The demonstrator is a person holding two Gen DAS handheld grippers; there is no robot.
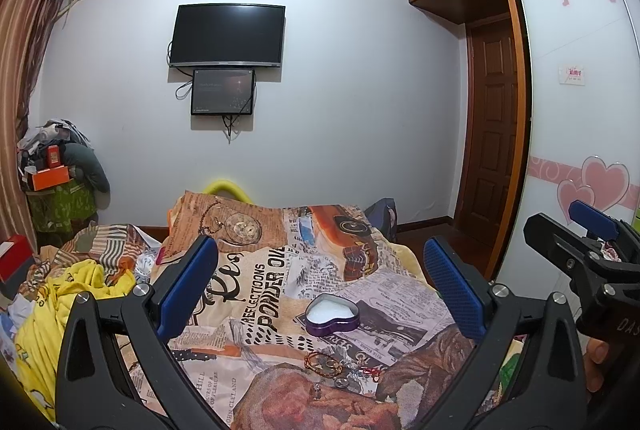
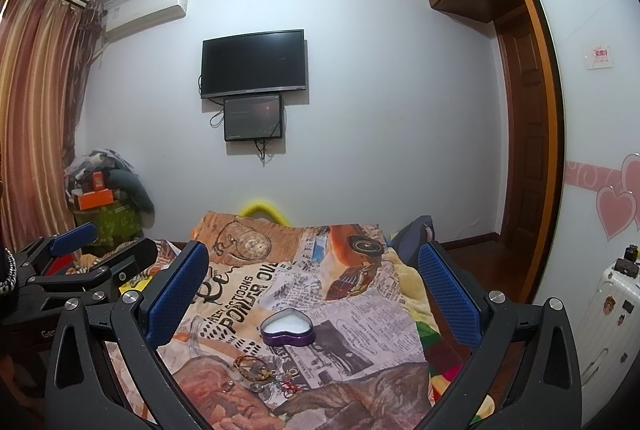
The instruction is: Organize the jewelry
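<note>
With both grippers' jaws spread and empty, we saw the jewelry [image 1: 340,366] lying just nearer us than the heart tin [image 1: 332,314], roughly between both tools.

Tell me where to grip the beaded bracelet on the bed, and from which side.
Take the beaded bracelet by its far arc, nearest the heart tin, coming straight down. It lies flat as an open loop, and its near side runs into the other trinkets.

Layout on the bed

A heart-shaped tin [image 1: 332,314] is placed on the blanket [image 1: 280,270]; the jewelry [image 1: 340,366] is scattered just before it.
</note>
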